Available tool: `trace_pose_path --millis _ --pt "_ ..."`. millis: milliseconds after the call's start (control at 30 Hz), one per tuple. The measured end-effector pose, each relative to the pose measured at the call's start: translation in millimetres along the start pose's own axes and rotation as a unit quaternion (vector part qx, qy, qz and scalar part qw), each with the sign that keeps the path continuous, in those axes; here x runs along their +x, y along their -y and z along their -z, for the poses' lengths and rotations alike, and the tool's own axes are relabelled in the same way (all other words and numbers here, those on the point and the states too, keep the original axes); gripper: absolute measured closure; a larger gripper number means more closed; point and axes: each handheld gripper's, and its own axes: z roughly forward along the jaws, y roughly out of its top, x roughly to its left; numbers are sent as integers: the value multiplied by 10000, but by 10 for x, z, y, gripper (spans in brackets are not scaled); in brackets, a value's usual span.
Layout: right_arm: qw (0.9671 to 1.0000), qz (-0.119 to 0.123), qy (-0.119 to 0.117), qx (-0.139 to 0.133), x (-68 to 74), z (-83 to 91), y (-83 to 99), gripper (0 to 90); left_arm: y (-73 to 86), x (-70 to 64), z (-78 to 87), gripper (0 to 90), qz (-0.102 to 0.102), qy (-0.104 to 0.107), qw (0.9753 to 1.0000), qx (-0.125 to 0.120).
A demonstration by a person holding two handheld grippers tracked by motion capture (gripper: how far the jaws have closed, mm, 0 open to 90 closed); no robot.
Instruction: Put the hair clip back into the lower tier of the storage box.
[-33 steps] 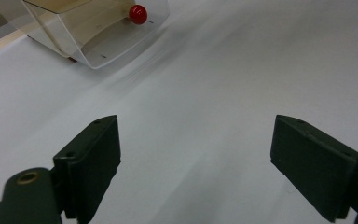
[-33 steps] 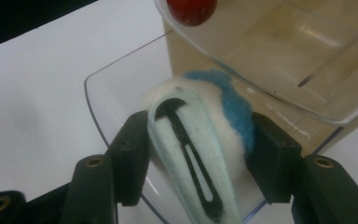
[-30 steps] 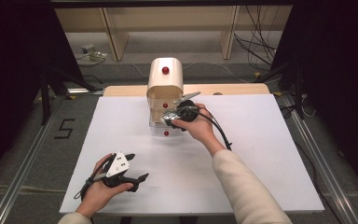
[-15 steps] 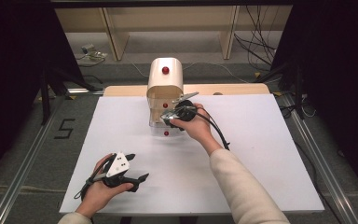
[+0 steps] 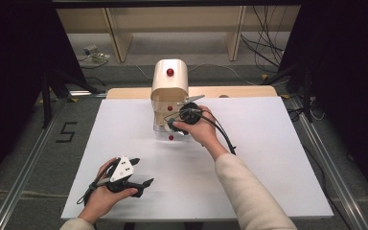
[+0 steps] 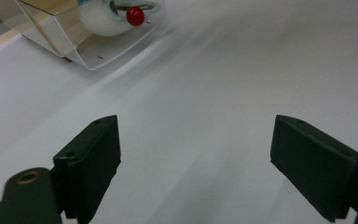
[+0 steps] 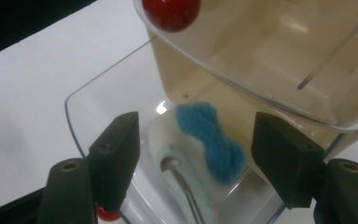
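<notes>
Small cream drawer cabinet (image 5: 169,84) at the far middle of the white table (image 5: 268,158), rounded on top, with clear plastic drawers each fronted by a red knob (image 5: 170,72). Bottom drawer (image 7: 121,116) pulled out toward the person, see-through walls and curved front lip, its own red knob low at the front. Inside it a white, soft-looking roll (image 7: 177,158) with a fuzzy blue patch (image 7: 212,140) across it and a thin metal wire (image 7: 186,196) running from its end; probably a paint-roller-like thing, though blur leaves that uncertain. Right gripper (image 7: 193,154) poised over the open drawer, jaws spread wide either side of the roll, nothing pinched between them. Second drawer above also partly out, empty-looking and glossy. Left gripper (image 6: 196,158) held low near the table's near edge, well apart from the cabinet, jaws wide apart over bare white surface.
</notes>
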Motion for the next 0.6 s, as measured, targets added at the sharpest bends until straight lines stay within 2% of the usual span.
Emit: trace_pose_path --millis 367,600 --pt "9998 120 61 -110 3 239 -20 330 5 -4 -3 160 33 -9 10000 16" --pt "9997 62 135 -182 -38 389 37 329 9 -7 -10 160 61 -9 10000 23"
